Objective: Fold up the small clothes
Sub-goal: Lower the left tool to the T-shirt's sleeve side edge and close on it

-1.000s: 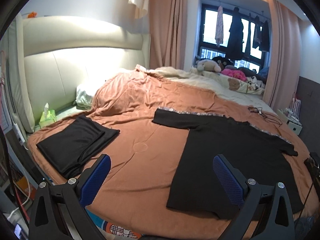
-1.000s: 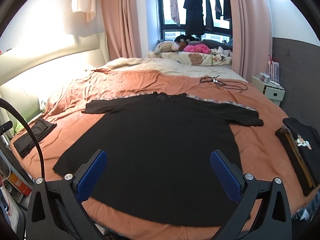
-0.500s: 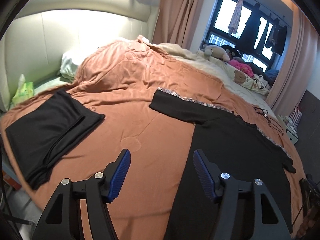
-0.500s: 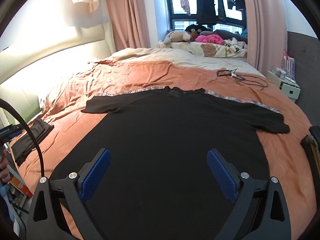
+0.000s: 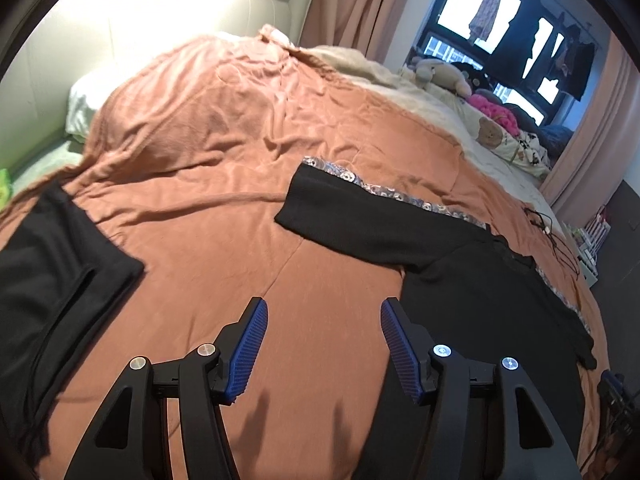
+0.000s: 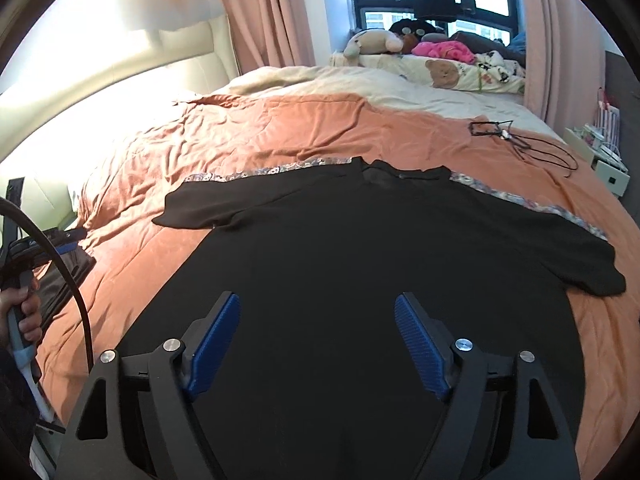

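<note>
A black T-shirt [image 6: 360, 248] with patterned shoulder trim lies spread flat on the orange bedspread [image 6: 280, 128], collar away from me. In the left wrist view the shirt [image 5: 472, 292] lies to the right, its left sleeve stretched out ahead. My left gripper [image 5: 322, 308] is open and empty, low over the bedspread [image 5: 224, 208] at the shirt's left side edge. My right gripper [image 6: 317, 304] is open and empty, low over the shirt's lower body. A folded black garment [image 5: 48, 272] lies at the bed's left edge.
A black cable [image 6: 516, 140] lies on the bed beyond the shirt's right shoulder. Soft toys and bedding [image 6: 432, 60] are piled by the window. A white bedside cabinet [image 6: 608, 164] stands at the right. The padded headboard [image 5: 132, 40] is at the left.
Both grippers have moved forward and down toward the bed. The left gripper's jaws have narrowed but stay open. The shirt has not moved.
</note>
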Available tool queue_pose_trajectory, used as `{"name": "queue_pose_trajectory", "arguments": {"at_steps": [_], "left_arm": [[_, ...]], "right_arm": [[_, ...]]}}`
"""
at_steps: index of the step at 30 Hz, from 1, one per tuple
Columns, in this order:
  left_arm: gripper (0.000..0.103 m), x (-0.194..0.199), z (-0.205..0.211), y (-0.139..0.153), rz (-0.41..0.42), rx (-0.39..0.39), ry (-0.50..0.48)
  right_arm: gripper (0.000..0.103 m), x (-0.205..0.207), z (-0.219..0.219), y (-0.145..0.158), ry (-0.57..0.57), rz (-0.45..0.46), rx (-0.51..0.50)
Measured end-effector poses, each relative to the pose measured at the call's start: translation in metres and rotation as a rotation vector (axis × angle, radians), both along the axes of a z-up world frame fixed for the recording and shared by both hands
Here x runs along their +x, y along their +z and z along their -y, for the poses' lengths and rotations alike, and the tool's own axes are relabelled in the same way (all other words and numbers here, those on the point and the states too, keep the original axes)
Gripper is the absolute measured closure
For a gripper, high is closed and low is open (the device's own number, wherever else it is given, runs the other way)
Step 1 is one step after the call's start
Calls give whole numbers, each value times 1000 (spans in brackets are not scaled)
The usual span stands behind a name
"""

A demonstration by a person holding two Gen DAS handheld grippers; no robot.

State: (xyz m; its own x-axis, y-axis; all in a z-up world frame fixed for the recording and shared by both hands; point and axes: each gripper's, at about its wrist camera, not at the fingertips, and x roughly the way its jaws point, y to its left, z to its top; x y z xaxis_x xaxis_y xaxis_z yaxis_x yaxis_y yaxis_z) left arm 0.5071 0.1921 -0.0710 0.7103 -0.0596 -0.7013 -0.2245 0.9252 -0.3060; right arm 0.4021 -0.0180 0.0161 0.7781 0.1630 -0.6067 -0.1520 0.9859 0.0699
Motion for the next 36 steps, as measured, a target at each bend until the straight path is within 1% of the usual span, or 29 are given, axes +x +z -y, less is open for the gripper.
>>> {"name": "queue_pose_trajectory", "arguments": {"at_steps": [4, 7, 10, 12, 14, 17, 19, 21, 26, 27, 31, 32, 33, 35, 36], "left_arm": [[42, 39, -16, -14, -34, -20, 20], [42, 66, -29, -27, -68, -59, 37], [45, 91, -41, -41, -99, -98, 46], [47, 105, -47, -48, -119, -133, 58], [48, 119, -51, -56, -136, -163, 71], [50, 138, -55, -69, -165, -196, 79], [53, 147, -56, -78, -183, -215, 89], [56, 155, -59, -88, -203, -238, 108], [63, 167, -68, -111, -229, -286, 152], [65, 169, -70, -115, -226, -294, 163], [65, 178, -78, -120, -195, -309, 193], [67, 180, -79, -121, -189, -307, 198], [77, 183, -80, -121, -189, -293, 208], [91, 186, -81, -121, -199, -270, 220], [96, 187, -81, -120, -194, -281, 217]], "right_arm": [[25, 31, -3, -3, 8, -31, -1], [27, 57, -9, -4, 12, -44, -5], [33, 82, -14, -7, 23, -61, 3], [44, 101, -17, -10, 28, -79, 6], [47, 118, -20, -14, 35, -103, 17], [47, 143, -28, -17, 39, -114, 20], [48, 156, -32, -21, 46, -123, 27], [53, 170, -36, -26, 58, -137, 35], [56, 194, -42, -38, 80, -156, 46], [57, 198, -43, -42, 86, -162, 49], [62, 217, -51, -57, 108, -199, 66], [64, 222, -54, -60, 115, -208, 74], [67, 225, -55, -61, 117, -215, 80], [70, 236, -61, -67, 123, -236, 106], [76, 240, -62, -69, 123, -245, 117]]}}
